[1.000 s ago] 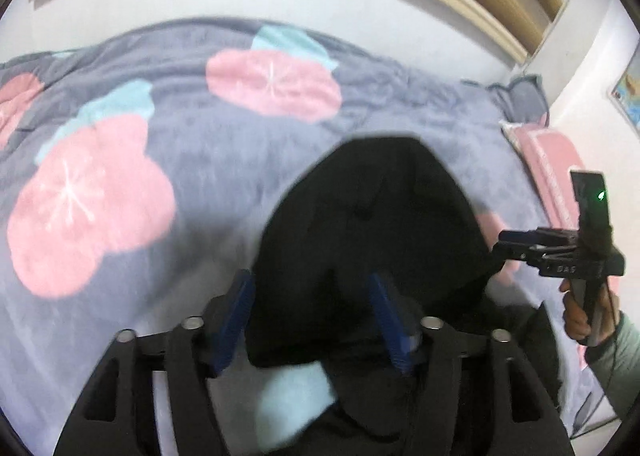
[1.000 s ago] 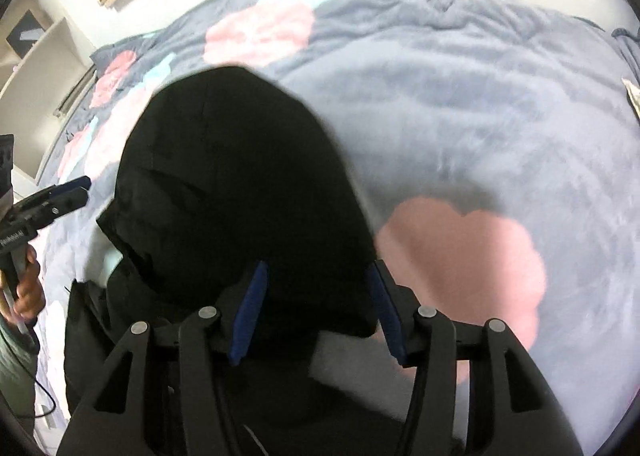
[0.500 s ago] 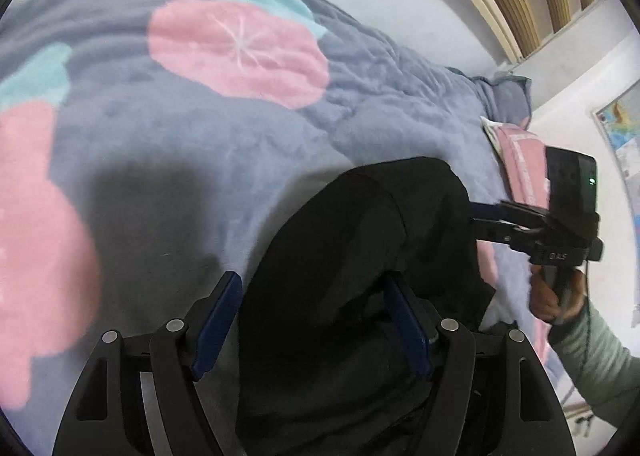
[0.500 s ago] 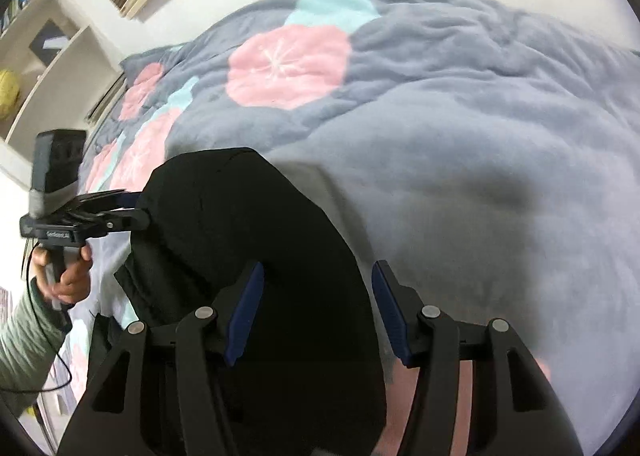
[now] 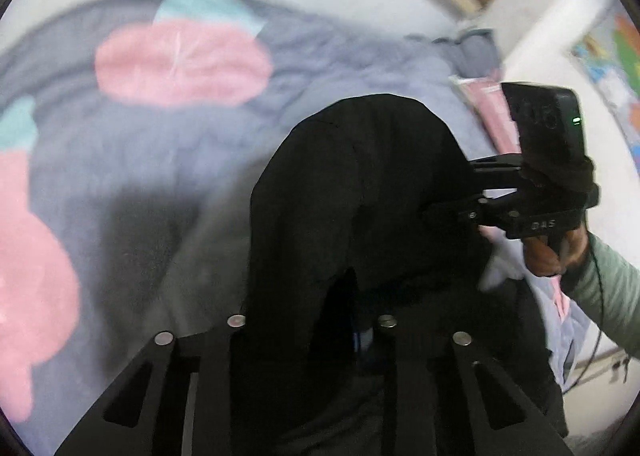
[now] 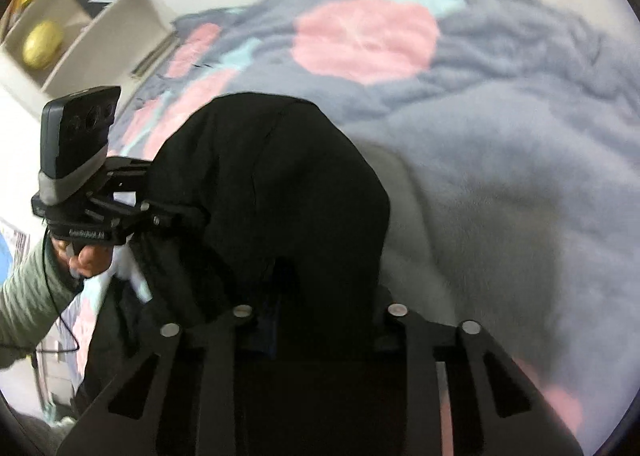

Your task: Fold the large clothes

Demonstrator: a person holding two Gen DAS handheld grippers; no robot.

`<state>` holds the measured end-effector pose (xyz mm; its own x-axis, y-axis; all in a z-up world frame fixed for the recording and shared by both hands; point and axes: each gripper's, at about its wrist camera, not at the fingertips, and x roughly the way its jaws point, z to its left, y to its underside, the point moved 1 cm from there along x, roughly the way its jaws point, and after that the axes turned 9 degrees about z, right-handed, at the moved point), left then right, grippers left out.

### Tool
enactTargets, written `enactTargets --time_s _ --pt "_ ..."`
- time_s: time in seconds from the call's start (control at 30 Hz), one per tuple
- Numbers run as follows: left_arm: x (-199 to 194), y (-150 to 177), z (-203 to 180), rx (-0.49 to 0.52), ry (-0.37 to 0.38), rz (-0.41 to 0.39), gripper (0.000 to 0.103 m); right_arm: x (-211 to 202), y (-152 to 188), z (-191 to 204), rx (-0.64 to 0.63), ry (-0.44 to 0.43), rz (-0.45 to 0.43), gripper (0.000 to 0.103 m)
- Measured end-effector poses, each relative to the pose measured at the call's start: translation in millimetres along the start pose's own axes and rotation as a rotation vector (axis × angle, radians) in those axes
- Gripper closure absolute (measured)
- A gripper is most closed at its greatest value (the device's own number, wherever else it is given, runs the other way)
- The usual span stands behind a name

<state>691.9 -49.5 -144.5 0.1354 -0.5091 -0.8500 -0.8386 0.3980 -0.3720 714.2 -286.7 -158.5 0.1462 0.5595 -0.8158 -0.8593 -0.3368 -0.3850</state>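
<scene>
Left wrist view: our left gripper (image 5: 316,336) has just closed its fingers on a fold of the black garment (image 5: 360,183), bunched on the bed (image 5: 140,159); our right gripper (image 5: 452,199) bites its far edge

Right wrist view: the right gripper (image 6: 320,324) has just pinched the cloth too. We judge it soft, thick and floppy, best held at edges or seams with 2 grips

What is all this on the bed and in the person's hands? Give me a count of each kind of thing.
Black garment: 1
Grey blanket with pink flowers: 1
Handheld grippers, both clamped on the garment: 2, left gripper and right gripper
Yellow ball on the shelf: 1
Total: 5
</scene>
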Motion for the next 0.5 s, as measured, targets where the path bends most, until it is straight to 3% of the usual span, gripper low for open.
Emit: enactTargets --time_s 0.2,0.5 --pt "-76 49 -80 0.145 -0.043 -0.098 0.077 -70 55 77 -0.12 0.093 -0.116 0.07" --pt "-114 150 -161 0.25 -0.033 -0.043 0.077 -116 166 166 -0.161 0.153 -0.122 0.07"
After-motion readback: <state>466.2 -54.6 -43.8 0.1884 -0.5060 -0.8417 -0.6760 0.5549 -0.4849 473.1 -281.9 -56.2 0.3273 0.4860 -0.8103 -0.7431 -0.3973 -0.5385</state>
